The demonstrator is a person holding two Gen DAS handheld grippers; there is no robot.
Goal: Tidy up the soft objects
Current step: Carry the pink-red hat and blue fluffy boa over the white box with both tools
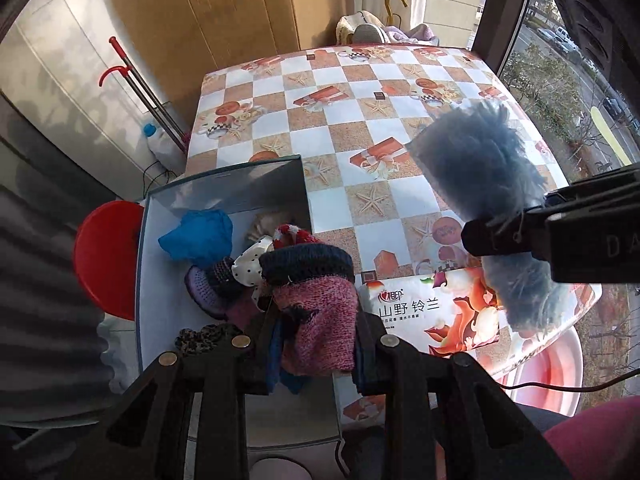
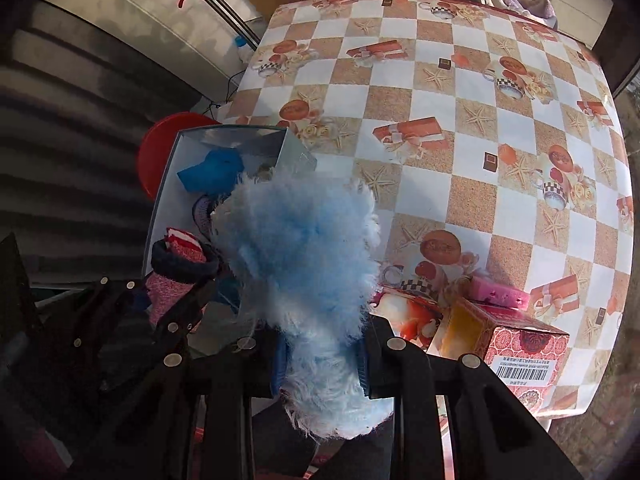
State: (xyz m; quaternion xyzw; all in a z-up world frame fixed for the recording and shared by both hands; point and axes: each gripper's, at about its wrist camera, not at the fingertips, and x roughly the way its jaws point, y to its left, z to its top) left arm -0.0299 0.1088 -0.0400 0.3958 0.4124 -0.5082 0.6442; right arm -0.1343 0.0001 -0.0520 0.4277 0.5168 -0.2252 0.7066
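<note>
Nearest my left gripper [image 1: 316,364], the fingers are pinched on a pink knitted sock [image 1: 320,328] with a dark navy cuff, hanging over the near end of the open grey box [image 1: 224,184] at my 11 o'clock. My right gripper [image 2: 320,364] is clamped on a fluffy pale-blue sock [image 2: 304,264], which stands up between the fingers and hides much of the box behind it; seen from the left wrist, the same fluffy sock sits at 2 o'clock, above the table. The risk, as I judge it, is a crowded drop: both tools are close together over one end of the box, so a release now could let the pink sock catch on the box wall or drape over the edge, and the fluffy sock's long fibres may cling to the pads and drag out when I pull back. Further in, the box already holds a blue cloth [image 1: 198,234], a white polka-dot piece [image 1: 250,262], a purple knitted item [image 1: 208,286] and a leopard-print band [image 1: 204,338]. To the right of the box, at 1 o'clock, lies a tissue pack [image 1: 432,320], with a red patterned carton [image 2: 520,352] and a pink sponge [image 2: 496,292] just beyond it. The checked tablecloth [image 2: 440,128] runs on to 12 o'clock, where it meets the cardboard sheets [image 1: 224,12] against the wall.
</note>
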